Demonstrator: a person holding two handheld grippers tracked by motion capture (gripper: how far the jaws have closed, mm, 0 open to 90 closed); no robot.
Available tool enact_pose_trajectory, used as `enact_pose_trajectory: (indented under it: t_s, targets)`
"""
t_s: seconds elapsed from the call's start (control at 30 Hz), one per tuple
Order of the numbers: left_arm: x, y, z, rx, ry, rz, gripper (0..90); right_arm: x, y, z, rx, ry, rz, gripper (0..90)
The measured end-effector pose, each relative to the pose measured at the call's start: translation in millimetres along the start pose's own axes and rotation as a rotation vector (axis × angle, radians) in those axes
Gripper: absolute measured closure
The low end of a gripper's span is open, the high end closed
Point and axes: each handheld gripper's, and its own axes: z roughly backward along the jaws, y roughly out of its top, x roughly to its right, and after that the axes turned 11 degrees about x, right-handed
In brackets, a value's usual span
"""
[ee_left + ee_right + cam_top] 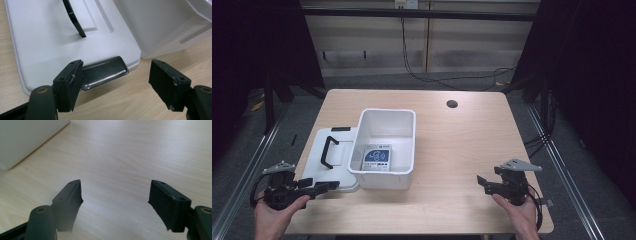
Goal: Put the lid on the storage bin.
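Note:
A white plastic bin (388, 142) stands open on the wooden table, with a blue-and-white packet (377, 158) lying flat inside it. Its white lid (324, 156) lies flat on the table to the bin's left, with a black handle (328, 150) on top and a black latch (103, 72) at its near edge. My left gripper (329, 186) is open at the lid's near corner; the latch lies just ahead of its left jaw, untouched. My right gripper (482, 183) is open over bare wood to the right of the bin (22, 140), nothing between its jaws.
A round cable hole (452, 104) sits near the table's far edge. Cables hang along the wall behind. Metal rails run along the floor on both sides of the table (462, 140). Bare tabletop lies between the bin and the right gripper.

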Motion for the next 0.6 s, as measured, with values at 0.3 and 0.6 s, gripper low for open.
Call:
enact_pose_trajectory:
  t_s: [0.3, 0.6]
  targets:
    - [-0.3, 2.3, 0.4, -0.005, -0.014, -0.029, 43.5, -8.7, 0.7, 9.6, 0.059, -0.019, 0.043, 30.1]
    - [6.0, 16.3, 3.1, -0.022, 0.017, -0.094, 48.9, -22.0, 4.3, 18.8, 0.056, -0.008, 0.033, 28.9]
